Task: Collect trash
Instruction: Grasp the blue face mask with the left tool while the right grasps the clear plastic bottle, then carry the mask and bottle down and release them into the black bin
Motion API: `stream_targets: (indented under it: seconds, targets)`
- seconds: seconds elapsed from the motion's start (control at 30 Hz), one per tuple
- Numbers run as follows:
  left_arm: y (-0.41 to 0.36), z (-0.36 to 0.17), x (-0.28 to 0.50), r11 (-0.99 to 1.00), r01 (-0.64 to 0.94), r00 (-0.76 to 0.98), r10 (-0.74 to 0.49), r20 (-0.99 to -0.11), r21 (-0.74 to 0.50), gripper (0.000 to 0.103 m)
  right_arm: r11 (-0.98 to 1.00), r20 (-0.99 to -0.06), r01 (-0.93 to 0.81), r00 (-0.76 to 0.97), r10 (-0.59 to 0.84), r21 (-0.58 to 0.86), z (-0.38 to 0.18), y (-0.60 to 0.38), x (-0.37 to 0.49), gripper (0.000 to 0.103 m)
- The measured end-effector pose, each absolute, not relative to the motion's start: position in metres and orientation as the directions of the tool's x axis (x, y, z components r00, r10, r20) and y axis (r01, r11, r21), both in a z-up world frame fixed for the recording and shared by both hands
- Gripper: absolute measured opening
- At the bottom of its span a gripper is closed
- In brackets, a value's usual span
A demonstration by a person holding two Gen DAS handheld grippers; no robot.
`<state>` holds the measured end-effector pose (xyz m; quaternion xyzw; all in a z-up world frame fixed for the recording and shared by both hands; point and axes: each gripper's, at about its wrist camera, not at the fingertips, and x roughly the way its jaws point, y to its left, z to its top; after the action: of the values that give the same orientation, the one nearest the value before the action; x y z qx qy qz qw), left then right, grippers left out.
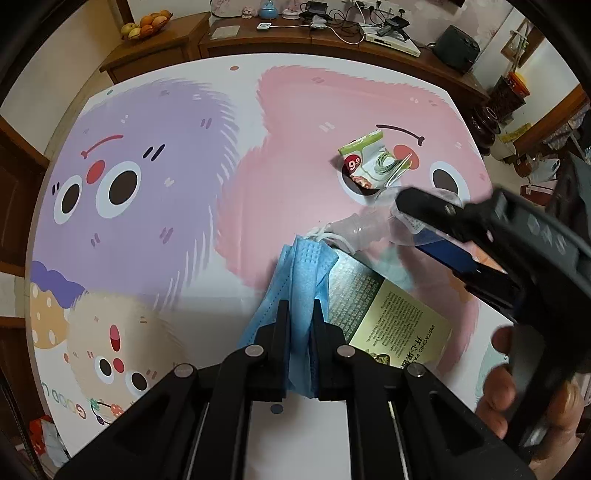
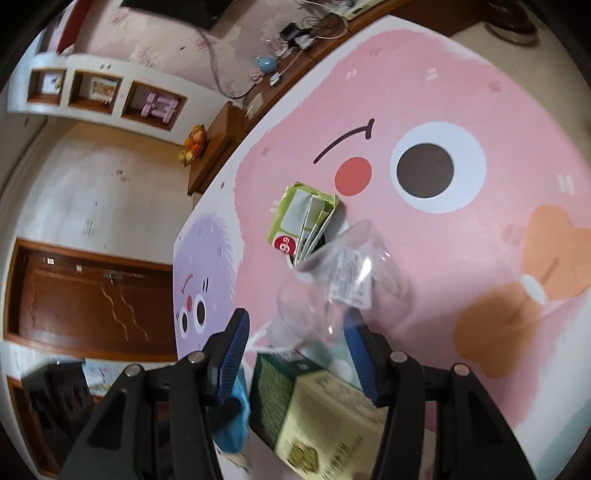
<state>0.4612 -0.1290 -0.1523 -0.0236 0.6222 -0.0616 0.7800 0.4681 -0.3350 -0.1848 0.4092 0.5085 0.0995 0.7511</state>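
Note:
My left gripper [image 1: 300,314] is shut on a crumpled blue face mask [image 1: 301,266], which rises from the cartoon tablecloth [image 1: 155,229]. The mask also shows low in the right wrist view as a blue lump [image 2: 236,417]. A clear plastic bottle [image 1: 364,229] lies just beyond it on its side. My right gripper [image 1: 410,225] reaches in from the right and is open, its blue-padded fingers [image 2: 236,350] astride the bottle [image 2: 340,280] without pressing it. A green snack wrapper [image 1: 369,162] [image 2: 303,218] lies farther back. A green and yellow pistachio packet [image 1: 388,310] [image 2: 314,406] lies beside the mask.
A person's hand [image 1: 498,384] holds the right gripper at the right edge. Beyond the table's far edge runs a wooden sideboard [image 1: 332,40] with cables and devices, and a fruit bowl [image 1: 147,26] stands at its left. A brown door [image 2: 92,295] stands to the left.

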Motion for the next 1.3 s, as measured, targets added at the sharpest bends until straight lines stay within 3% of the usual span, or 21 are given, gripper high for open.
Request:
stream_targets:
  seconds: [0.13,0.23,0.77,1.0,1.3]
  targets:
    - [-0.126,-0.156,0.459,0.992,0.059,0.211,-0.124,-0.97,-0.114,0.007,0.624,-0.679,0.299,0.482,0.554,0.722,-0.193,-0.333,0.474,0.054]
    - [-0.122,-0.157,0.456,0.992,0.05,0.21,-0.121,-0.97,-0.113,0.007,0.625,-0.668,0.282,0.499,0.552,0.728,-0.193,-0.333,0.475,0.035]
    - [-0.086,-0.105,0.399,0.991,-0.001,0.288,-0.129,-0.949,-0.135,0.007,0.605,-0.541,0.038,0.496,0.679,0.795,-0.115,-0.313,0.44,0.034]
    - [-0.052,-0.081,0.326,0.989,-0.023,0.295,-0.13,-0.947,-0.143,0.007,0.685,-0.604,-0.074,0.411,0.683,0.724,-0.084,-0.289,0.385,0.034]
    - [-0.006,-0.062,0.24,0.988,0.003,0.324,-0.146,-0.935,-0.154,0.007,0.748,-0.691,-0.088,0.325,0.646,0.658,-0.085,-0.244,0.288,0.034]
